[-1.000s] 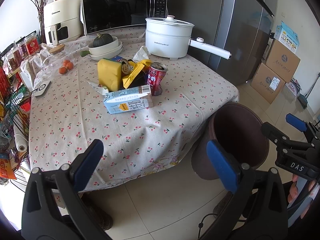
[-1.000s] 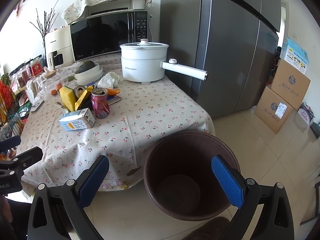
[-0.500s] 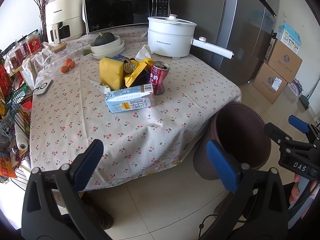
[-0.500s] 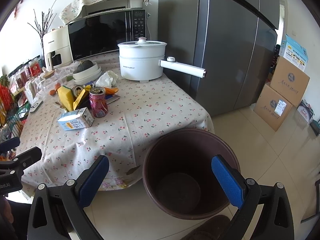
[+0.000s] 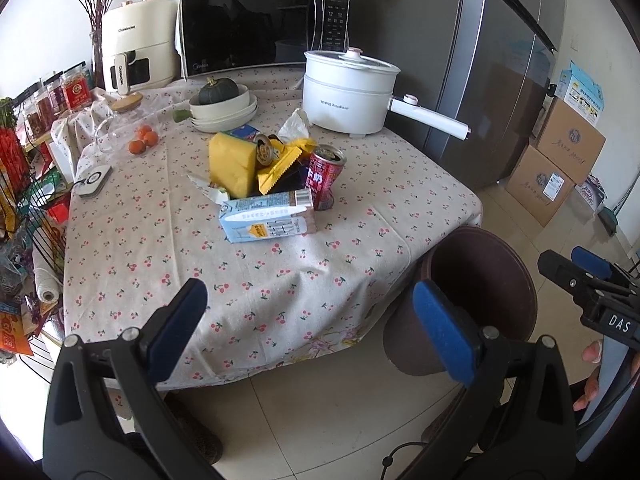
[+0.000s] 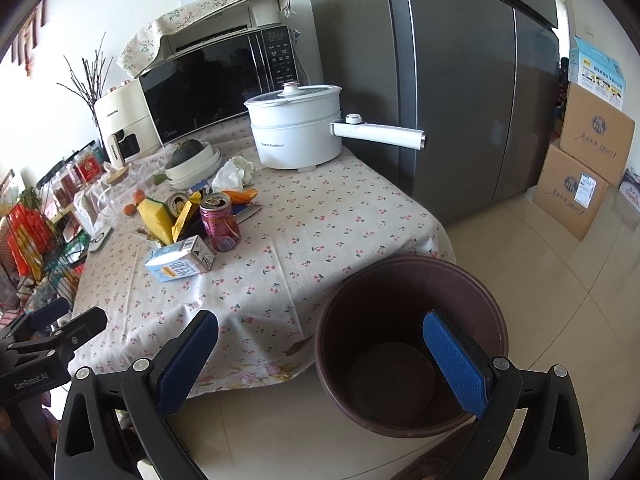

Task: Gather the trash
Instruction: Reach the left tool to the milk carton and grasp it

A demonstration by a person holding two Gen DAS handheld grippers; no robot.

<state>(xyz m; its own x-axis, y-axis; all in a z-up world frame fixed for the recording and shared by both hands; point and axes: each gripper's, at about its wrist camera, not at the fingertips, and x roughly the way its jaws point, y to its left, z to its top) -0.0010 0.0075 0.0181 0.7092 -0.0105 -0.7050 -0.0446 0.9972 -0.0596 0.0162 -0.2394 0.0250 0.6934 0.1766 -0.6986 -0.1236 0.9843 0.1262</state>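
Trash sits in a heap on the cherry-print tablecloth: a pale blue milk carton lying on its side, a red drink can upright behind it, yellow wrappers and a crumpled white tissue. A dark brown bin stands on the floor at the table's right corner, with nothing in it. My left gripper is open, low in front of the table edge. The right gripper is open too, with the bin's rim behind its right finger. Both hold nothing.
A white electric pot with a long handle, stacked bowls with a squash, small oranges, a microwave and an air fryer fill the table's back. A grey fridge stands behind, cardboard boxes right, a wire rack left.
Both grippers have tilted upward a little, so the table and its heap sit lower in each view. Both stay open and nothing on the table has moved.
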